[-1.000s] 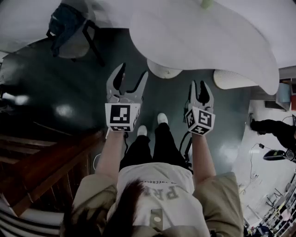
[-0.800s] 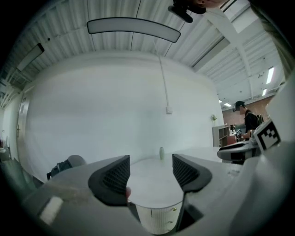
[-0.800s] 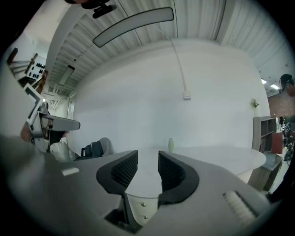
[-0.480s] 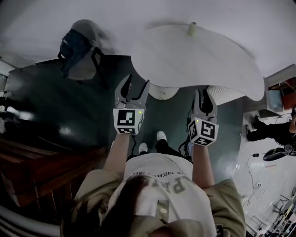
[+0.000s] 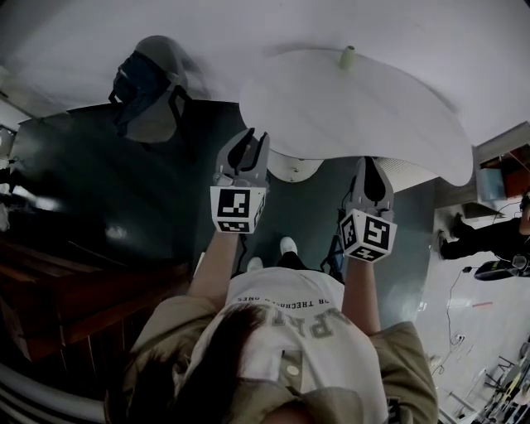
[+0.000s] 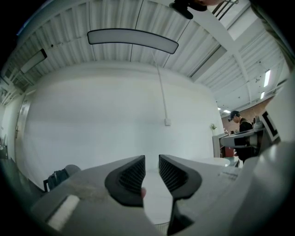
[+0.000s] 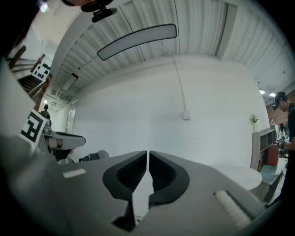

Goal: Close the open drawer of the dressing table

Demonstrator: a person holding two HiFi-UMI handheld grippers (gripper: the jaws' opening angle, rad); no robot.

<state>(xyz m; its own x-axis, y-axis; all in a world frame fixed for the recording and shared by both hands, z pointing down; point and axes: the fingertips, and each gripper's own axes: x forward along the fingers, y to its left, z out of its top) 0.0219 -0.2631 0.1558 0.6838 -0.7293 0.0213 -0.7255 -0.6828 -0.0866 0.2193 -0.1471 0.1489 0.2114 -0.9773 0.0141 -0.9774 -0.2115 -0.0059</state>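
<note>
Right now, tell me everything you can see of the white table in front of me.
The white table has a broad, smooth top with a curved, rounded outline, plain and matte, perhaps laminate. It stands level above the dark floor, close to the pale wall. One small pale green thing stands near its far edge; nothing else shows on the top. Two pale rounded shapes sit under its near edge; whether they are its bases or stools I cannot tell.
</note>
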